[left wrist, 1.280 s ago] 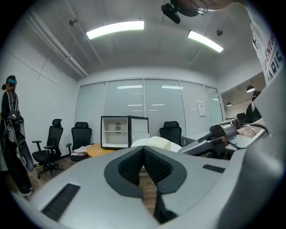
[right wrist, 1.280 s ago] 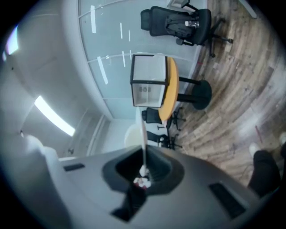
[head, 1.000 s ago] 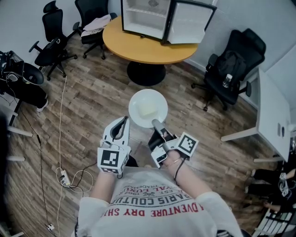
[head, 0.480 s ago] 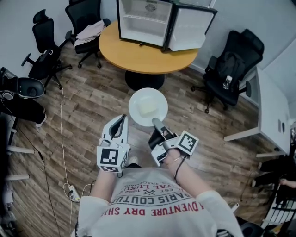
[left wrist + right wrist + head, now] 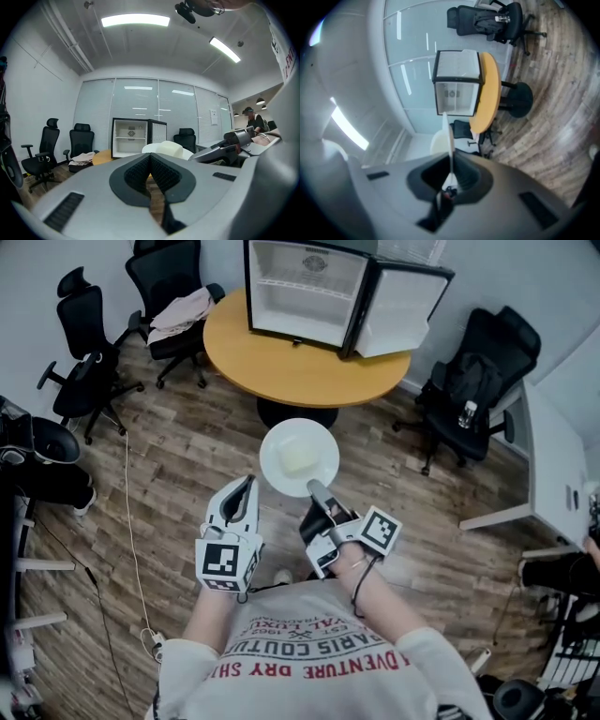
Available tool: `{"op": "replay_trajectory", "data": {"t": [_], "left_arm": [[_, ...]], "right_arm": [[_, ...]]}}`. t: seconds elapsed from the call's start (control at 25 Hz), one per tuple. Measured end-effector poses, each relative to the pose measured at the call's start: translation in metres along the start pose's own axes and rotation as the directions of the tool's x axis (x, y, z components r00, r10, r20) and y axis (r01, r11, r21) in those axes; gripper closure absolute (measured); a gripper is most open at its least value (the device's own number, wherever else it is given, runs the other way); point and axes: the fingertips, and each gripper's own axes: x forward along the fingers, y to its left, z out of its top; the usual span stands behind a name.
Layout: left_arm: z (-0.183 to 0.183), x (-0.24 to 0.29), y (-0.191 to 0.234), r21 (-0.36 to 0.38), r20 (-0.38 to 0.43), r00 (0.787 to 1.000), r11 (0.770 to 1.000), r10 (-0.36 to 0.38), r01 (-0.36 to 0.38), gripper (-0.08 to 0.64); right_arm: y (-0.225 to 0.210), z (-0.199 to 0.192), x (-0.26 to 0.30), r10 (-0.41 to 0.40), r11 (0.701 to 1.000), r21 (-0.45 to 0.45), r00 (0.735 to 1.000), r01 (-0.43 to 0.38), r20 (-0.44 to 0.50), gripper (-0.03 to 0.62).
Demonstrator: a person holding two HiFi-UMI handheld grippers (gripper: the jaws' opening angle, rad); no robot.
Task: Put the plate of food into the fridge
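Note:
A white plate (image 5: 298, 457) with a pale block of food (image 5: 300, 460) is held out level over the wooden floor. My right gripper (image 5: 313, 489) is shut on the plate's near rim; in the right gripper view the plate (image 5: 450, 140) shows edge-on between the jaws. My left gripper (image 5: 246, 489) hangs beside it to the left, shut and holding nothing; its pads (image 5: 152, 172) meet. The small fridge (image 5: 323, 289) stands on the round orange table (image 5: 305, 357) ahead, its door (image 5: 403, 306) swung open and its white inside bare. In the left gripper view the fridge (image 5: 136, 137) shows beyond the plate (image 5: 166, 149).
Black office chairs stand around the table: two at the left (image 5: 89, 320), one at the right (image 5: 478, 381) with a bottle on it. Clothes lie on a chair (image 5: 178, 307) behind the table. A white desk (image 5: 553, 465) is at the right. A cable (image 5: 131, 521) runs along the floor at the left.
The table and fridge have drifted slightly in the head view as the person moved. Both grippers and the plate keep the same pose.

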Motion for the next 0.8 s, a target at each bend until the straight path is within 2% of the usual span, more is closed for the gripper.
{"op": "replay_trajectory", "data": {"t": [0.16, 0.36, 0.8], "left_arm": [[-0.009, 0.011, 0.014, -0.015, -0.013, 1.0, 1.0, 0.012, -0.012, 0.529], [-0.015, 0.044, 0.037, -0.017, -0.028, 0.998, 0.998, 0.056, -0.056, 0.529], [0.004, 0.158, 0.088, -0.002, -0.016, 0.984, 0.984, 0.178, -0.178, 0.529]], "right_arm": [[-0.007, 0.003, 0.022, -0.018, 1.0, 0.006, 1.0, 0.018, -0.022, 0.555], [-0.016, 0.025, 0.063, -0.024, 1.0, 0.006, 0.998, 0.025, -0.065, 0.555], [0.002, 0.107, 0.177, 0.015, 0.999, -0.031, 0.982, -0.021, -0.187, 0.555]]}}
